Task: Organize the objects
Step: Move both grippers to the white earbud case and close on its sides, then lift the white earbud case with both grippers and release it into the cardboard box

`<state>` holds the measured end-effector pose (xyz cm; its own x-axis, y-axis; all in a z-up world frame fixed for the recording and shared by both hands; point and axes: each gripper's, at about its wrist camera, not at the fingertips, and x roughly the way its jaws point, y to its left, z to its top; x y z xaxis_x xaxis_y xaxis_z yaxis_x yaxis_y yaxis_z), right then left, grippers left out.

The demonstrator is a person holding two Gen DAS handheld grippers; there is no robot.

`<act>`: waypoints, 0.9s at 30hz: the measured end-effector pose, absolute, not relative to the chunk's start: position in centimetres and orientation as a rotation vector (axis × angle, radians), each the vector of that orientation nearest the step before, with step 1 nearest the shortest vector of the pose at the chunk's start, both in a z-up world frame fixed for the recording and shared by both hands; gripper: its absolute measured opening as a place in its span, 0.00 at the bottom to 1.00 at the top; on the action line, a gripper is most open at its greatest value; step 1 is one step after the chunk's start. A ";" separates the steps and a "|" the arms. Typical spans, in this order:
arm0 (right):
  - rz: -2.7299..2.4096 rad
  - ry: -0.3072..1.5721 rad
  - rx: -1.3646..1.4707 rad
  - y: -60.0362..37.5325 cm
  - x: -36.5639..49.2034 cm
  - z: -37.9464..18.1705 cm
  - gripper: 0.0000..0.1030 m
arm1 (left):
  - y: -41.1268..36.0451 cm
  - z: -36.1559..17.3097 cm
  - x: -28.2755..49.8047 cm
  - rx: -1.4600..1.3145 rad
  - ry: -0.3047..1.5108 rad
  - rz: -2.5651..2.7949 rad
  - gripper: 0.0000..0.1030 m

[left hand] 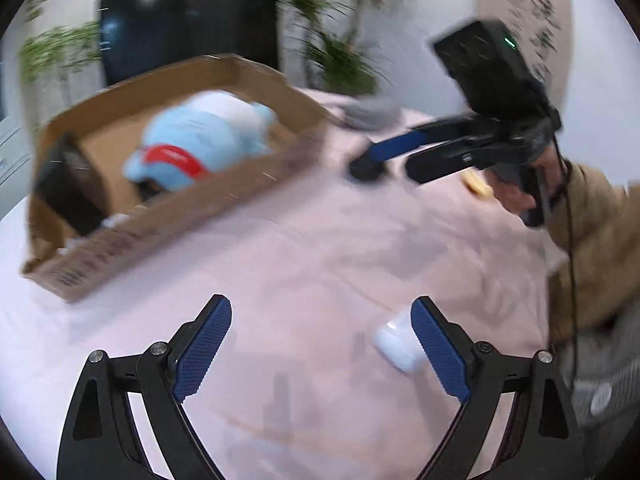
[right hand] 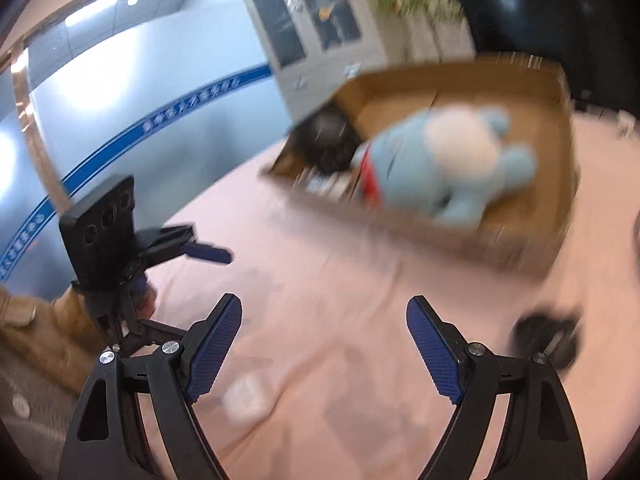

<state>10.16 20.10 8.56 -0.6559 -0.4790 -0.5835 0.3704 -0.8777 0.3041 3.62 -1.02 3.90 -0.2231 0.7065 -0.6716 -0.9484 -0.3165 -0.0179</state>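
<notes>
A shallow cardboard box point(left hand: 224, 204) lies on the pink cloth, holding a light blue plush toy point(left hand: 200, 140) with a red band and a dark object point(left hand: 72, 188) at its left end. The box point(right hand: 560, 152) and plush point(right hand: 448, 160) also show in the right wrist view. My left gripper point(left hand: 320, 344) is open and empty above the cloth; a small white case point(left hand: 396, 344) lies just inside its right finger. My right gripper point(right hand: 324, 344) is open and empty; the white case point(right hand: 244, 400) lies by its left finger. The frames are blurred.
A grey object point(left hand: 372, 114) lies behind the box and a yellow item point(left hand: 478, 186) by the right hand. A dark object point(right hand: 548, 340) sits on the cloth at the right. A monitor, plants and a cabinet stand behind the table.
</notes>
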 end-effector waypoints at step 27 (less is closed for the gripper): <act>-2.163 0.085 1.215 11.5 10.2 0.6 0.42 | 1.4 -0.7 8.7 -0.780 0.601 1.625 0.48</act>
